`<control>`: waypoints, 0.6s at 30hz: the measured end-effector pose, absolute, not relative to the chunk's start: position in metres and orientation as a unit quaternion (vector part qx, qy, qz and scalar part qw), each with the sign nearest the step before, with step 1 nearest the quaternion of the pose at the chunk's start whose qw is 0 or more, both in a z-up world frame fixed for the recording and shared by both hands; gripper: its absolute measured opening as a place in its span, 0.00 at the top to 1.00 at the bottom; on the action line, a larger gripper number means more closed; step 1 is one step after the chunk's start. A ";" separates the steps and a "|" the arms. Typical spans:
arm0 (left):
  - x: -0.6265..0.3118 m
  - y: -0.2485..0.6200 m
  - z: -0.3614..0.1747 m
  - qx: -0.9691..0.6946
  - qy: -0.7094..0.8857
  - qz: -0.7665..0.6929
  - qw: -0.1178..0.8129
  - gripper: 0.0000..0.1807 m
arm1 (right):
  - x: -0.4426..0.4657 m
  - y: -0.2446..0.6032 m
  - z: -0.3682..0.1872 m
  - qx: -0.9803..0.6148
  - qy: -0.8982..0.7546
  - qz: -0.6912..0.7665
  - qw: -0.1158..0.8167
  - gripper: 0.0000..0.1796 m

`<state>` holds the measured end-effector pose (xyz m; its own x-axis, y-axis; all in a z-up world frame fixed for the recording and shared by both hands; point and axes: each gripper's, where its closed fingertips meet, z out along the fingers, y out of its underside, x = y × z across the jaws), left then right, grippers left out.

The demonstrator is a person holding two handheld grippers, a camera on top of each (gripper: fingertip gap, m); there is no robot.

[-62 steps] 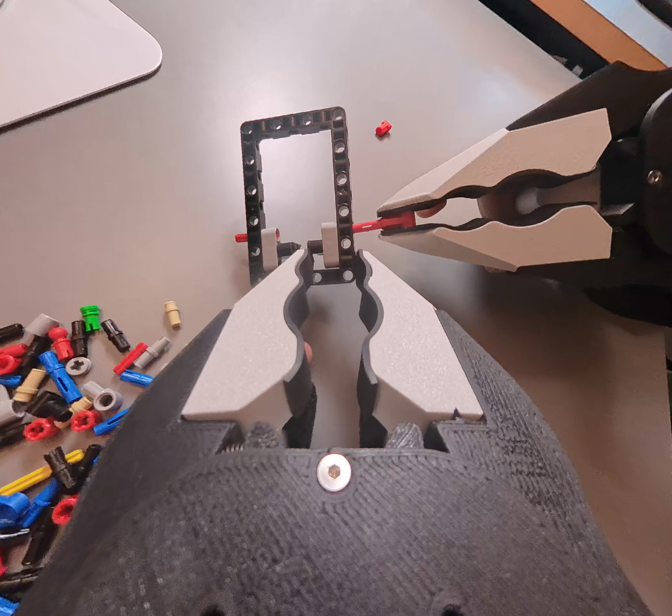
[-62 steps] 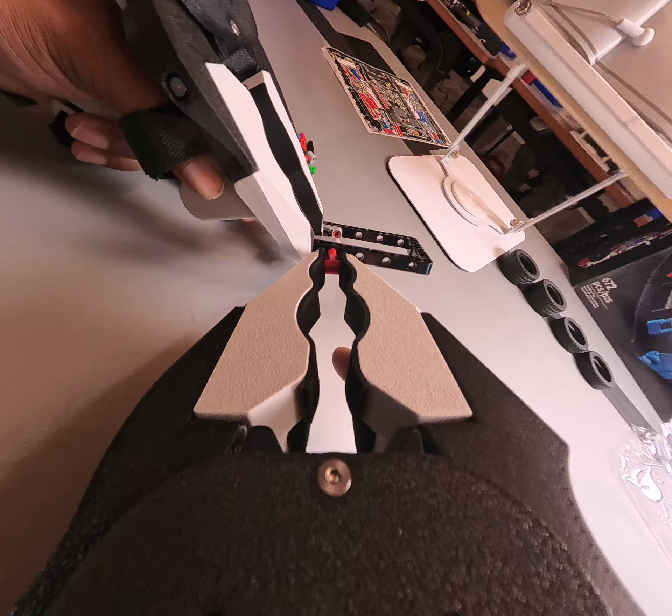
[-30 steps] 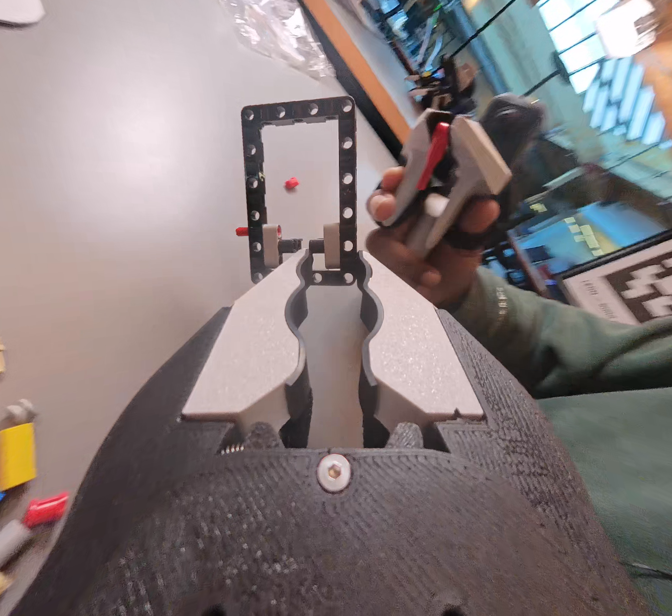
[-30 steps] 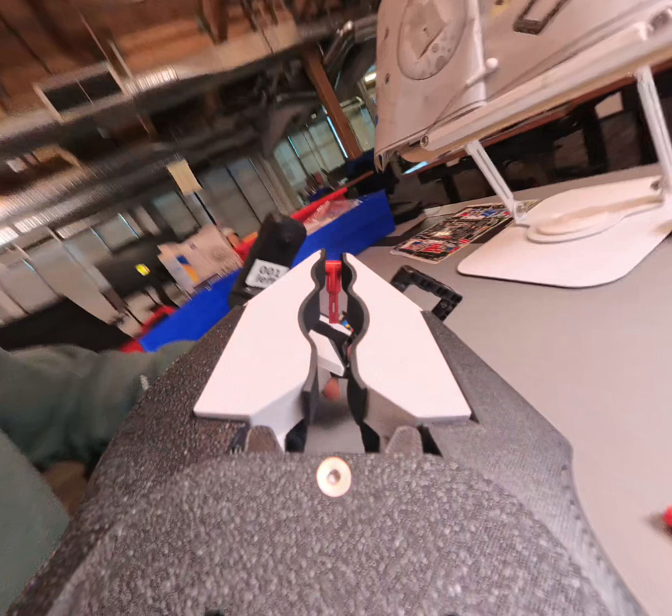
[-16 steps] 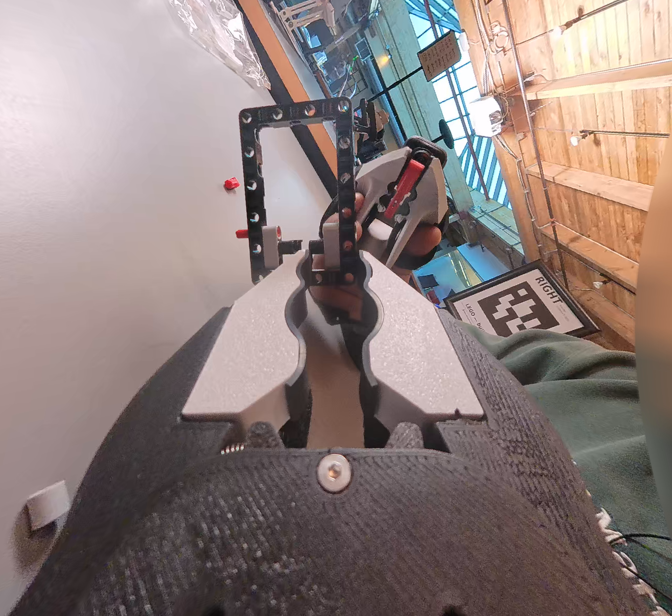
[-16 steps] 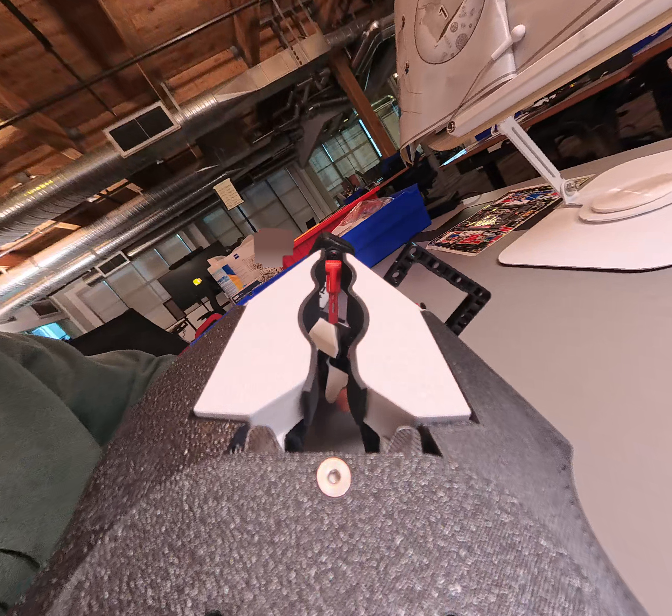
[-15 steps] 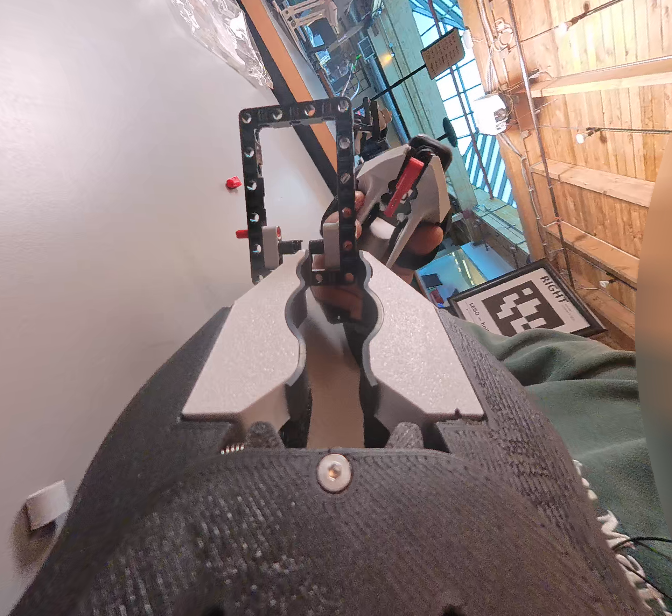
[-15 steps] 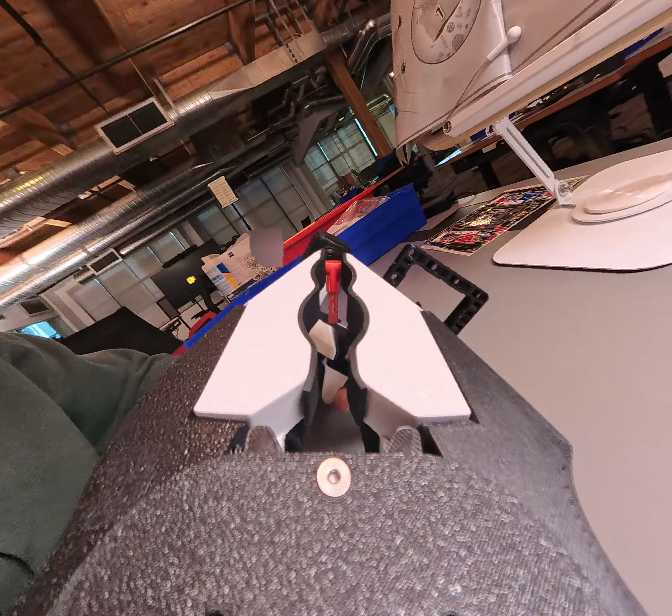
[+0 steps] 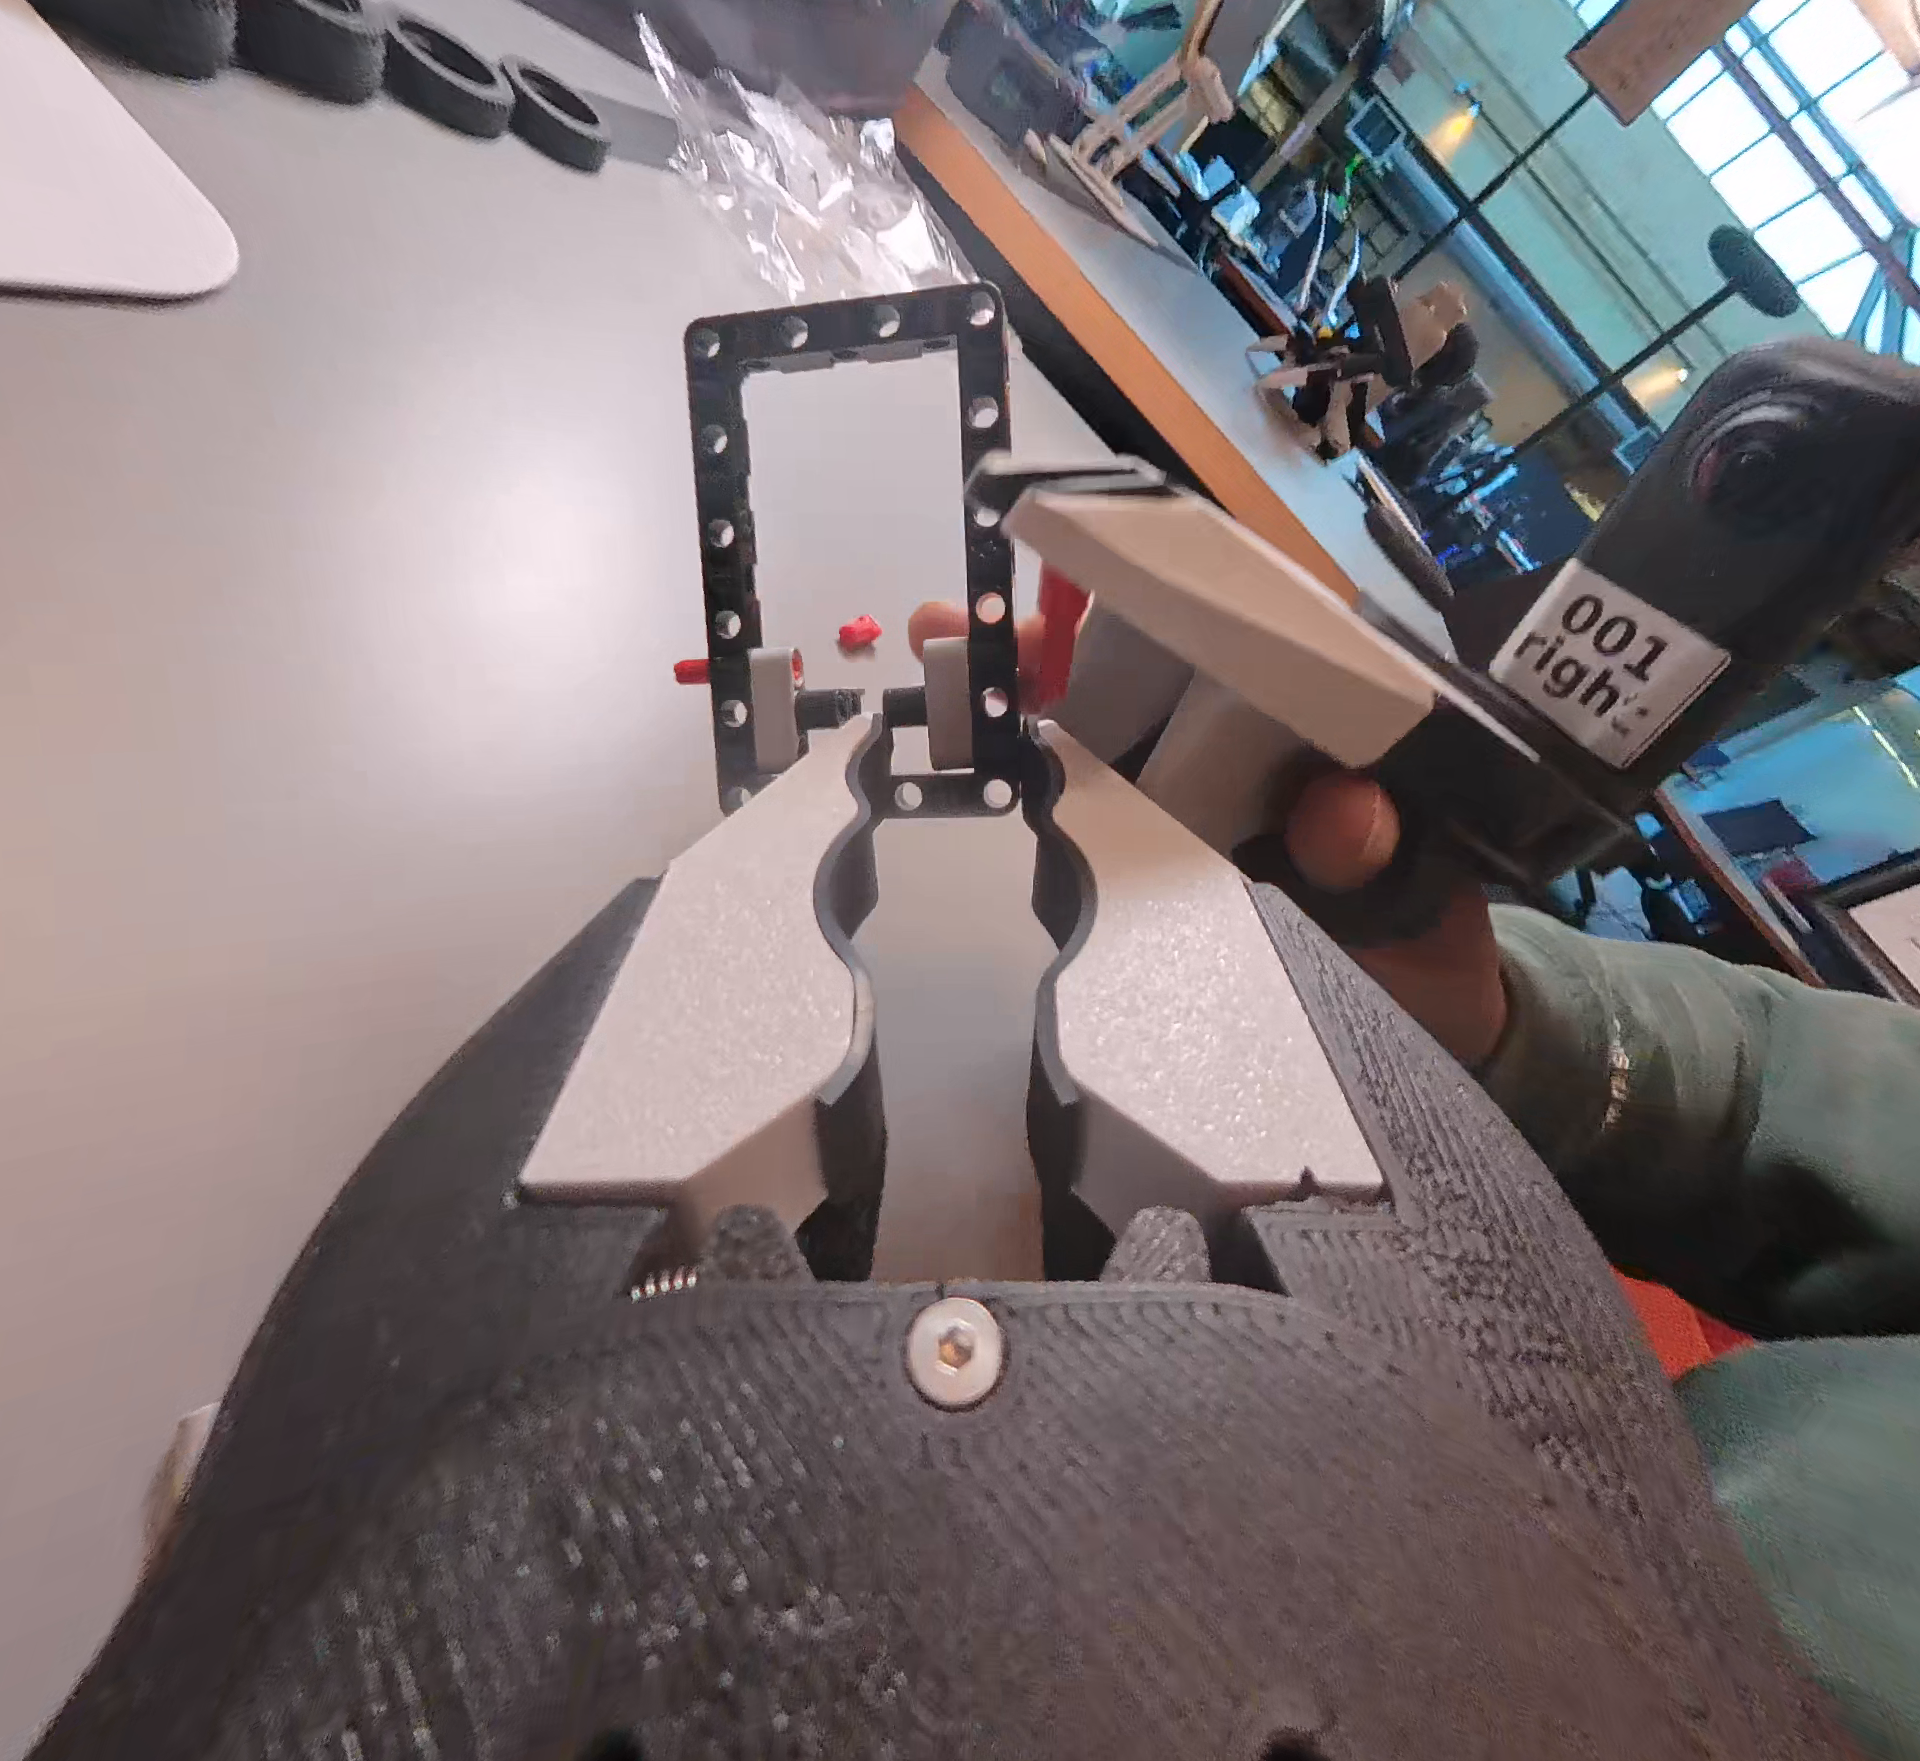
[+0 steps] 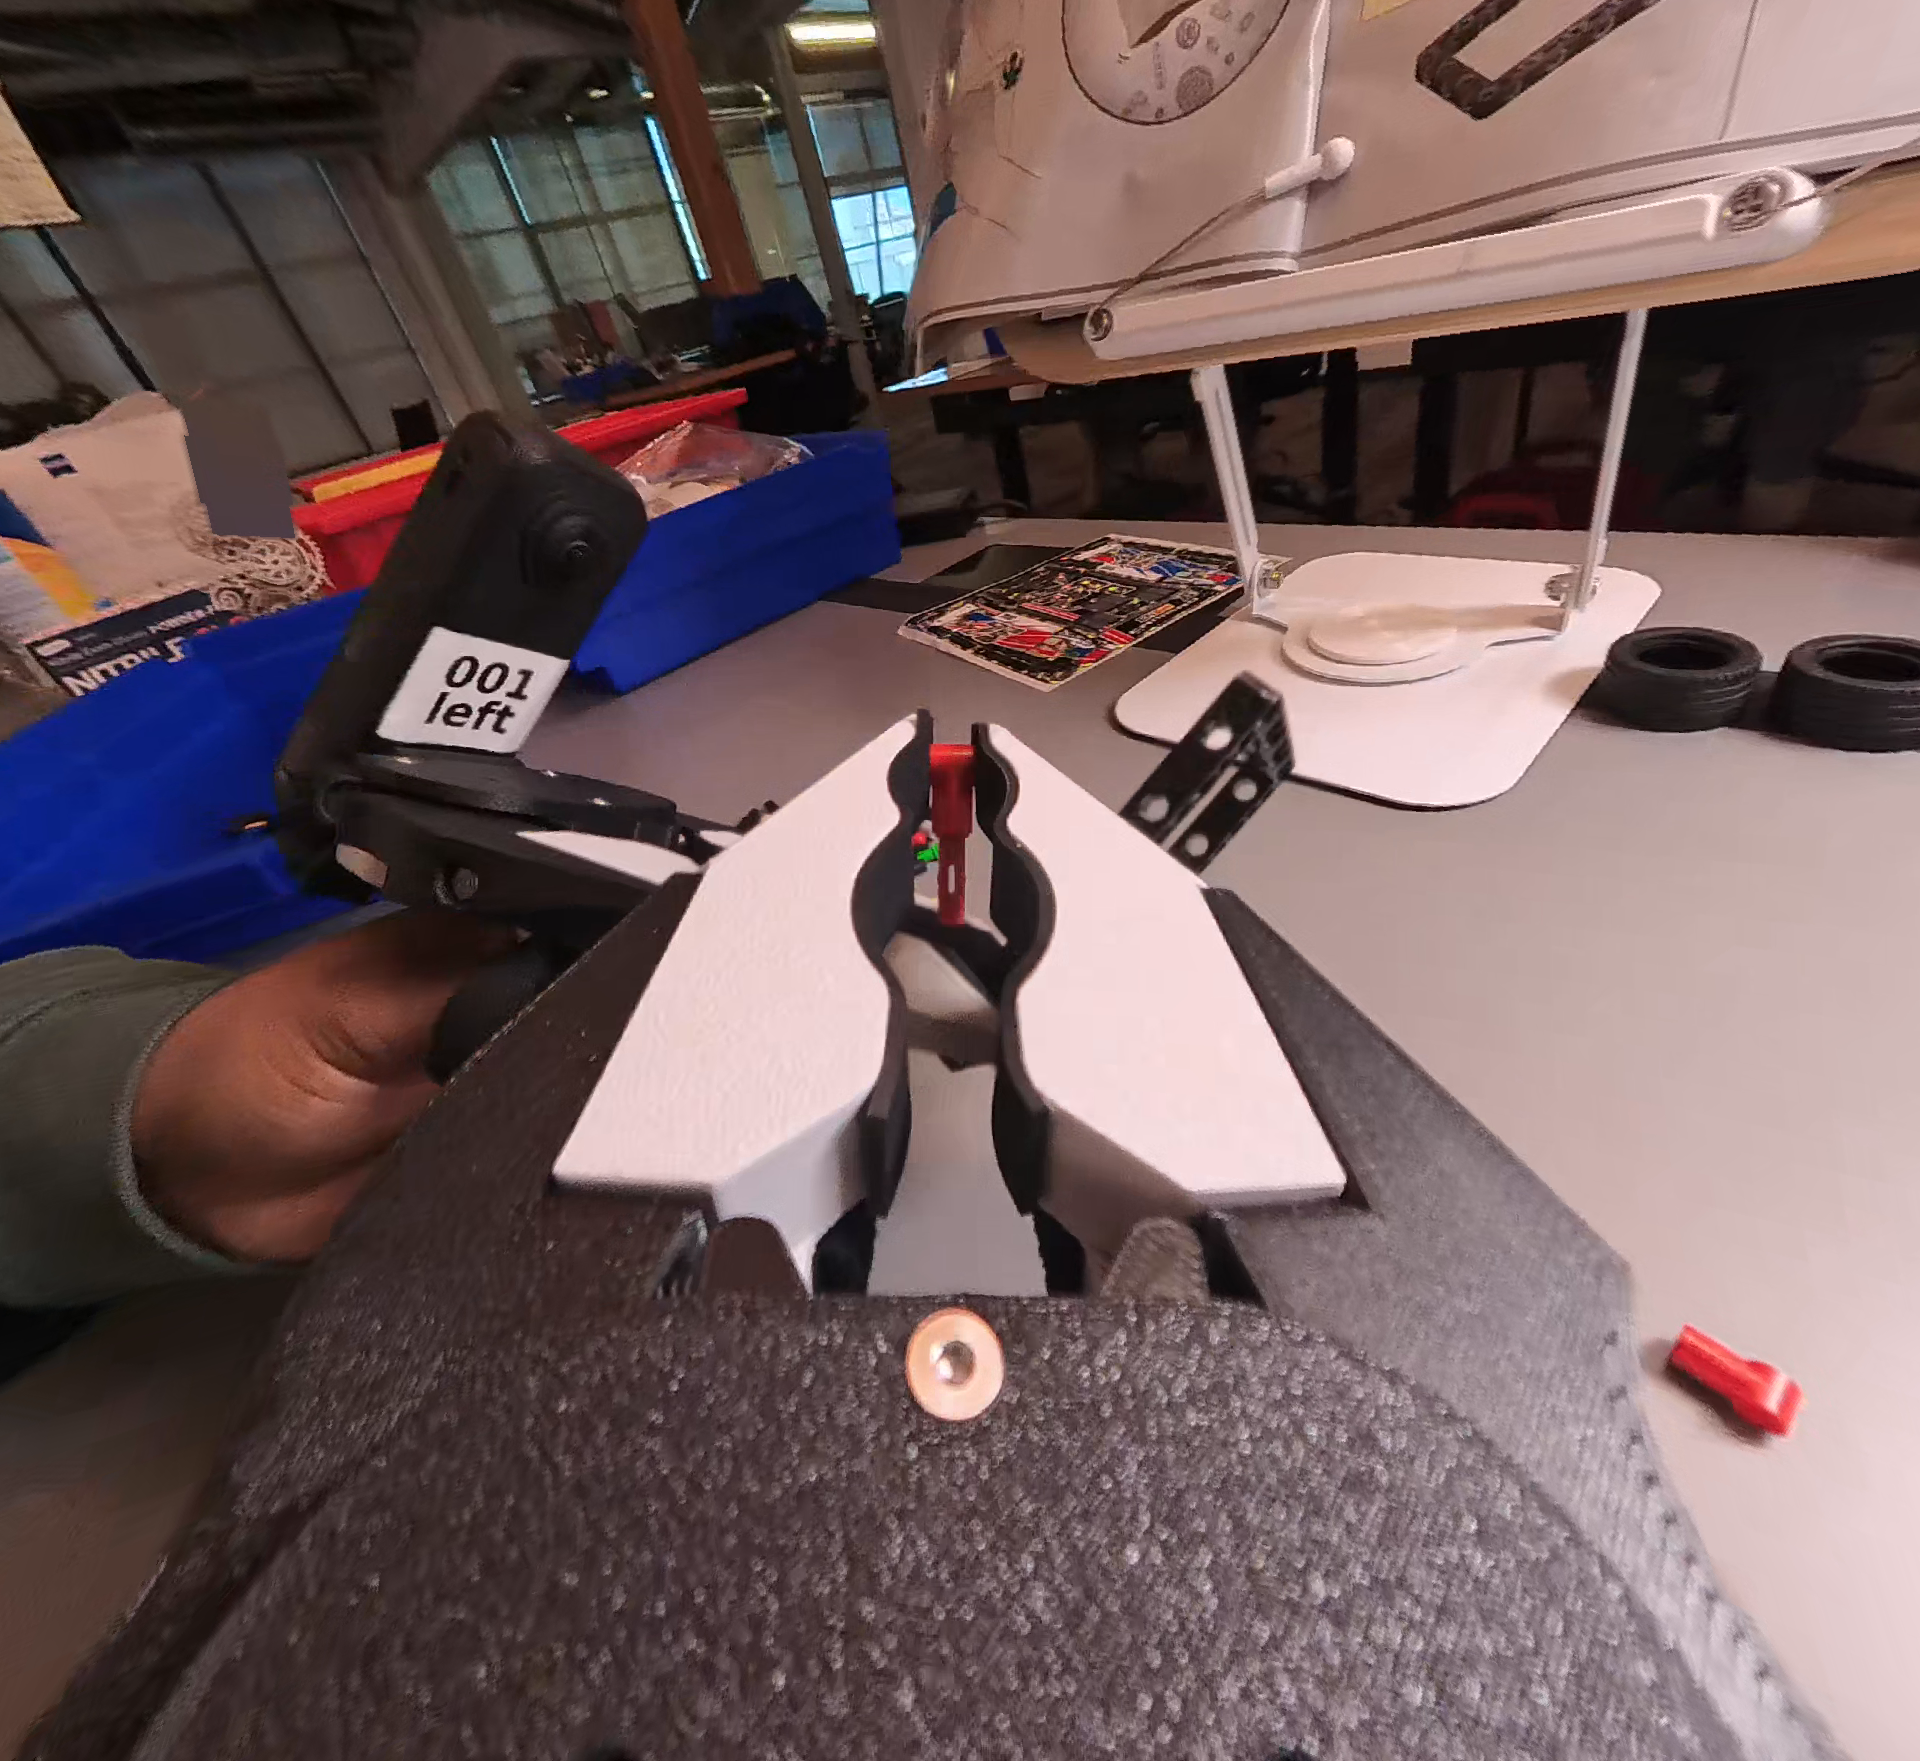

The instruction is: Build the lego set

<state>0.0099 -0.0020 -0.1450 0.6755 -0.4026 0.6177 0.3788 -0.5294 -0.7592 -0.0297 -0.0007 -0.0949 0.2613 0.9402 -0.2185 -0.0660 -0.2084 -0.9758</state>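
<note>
My left gripper [image 9: 951, 771] is shut on the near short end of a black rectangular frame [image 9: 985, 464] and holds it off the grey table. Two grey connectors [image 9: 943, 716] sit on the frame's long sides, and a red pin [image 9: 690, 669] sticks out on the left. My right gripper [image 10: 948, 743] is shut on a red axle pin [image 10: 950, 812]. In the left wrist view the right gripper's fingers [image 9: 1195, 584] and the red axle pin [image 9: 1060, 636] are close beside the frame's right side. Part of the frame [image 10: 1216, 776] shows behind the right finger.
A small red piece [image 9: 860, 633] lies on the table; it also shows in the right wrist view [image 10: 1733, 1379]. Black tyres [image 10: 1678, 677], a white instruction stand [image 10: 1392, 672], a sticker sheet [image 10: 1081, 610], blue bins [image 10: 727, 548] and a plastic bag [image 9: 810, 173] stand around. Across from one pair of fingers to the other is roughly 6 centimeters.
The right gripper pulled the red axle pin out of the frame's right side and both grippers lifted and tilted. Now the right gripper has swung back close to the frame's right side.
</note>
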 end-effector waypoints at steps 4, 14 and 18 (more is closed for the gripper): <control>0.005 -0.001 -0.142 -0.770 -0.009 -0.411 0.488 0.87 | -0.030 -0.005 -0.093 -0.592 -0.367 0.486 0.527 0.97; -0.023 0.003 -0.136 -0.756 -0.046 -0.413 0.506 0.87 | -0.027 -0.015 -0.108 -0.598 -0.409 0.509 0.466 0.97; -0.024 0.002 -0.150 -0.775 -0.033 -0.401 0.488 0.87 | -0.022 -0.011 -0.085 -0.565 -0.379 0.542 0.494 0.97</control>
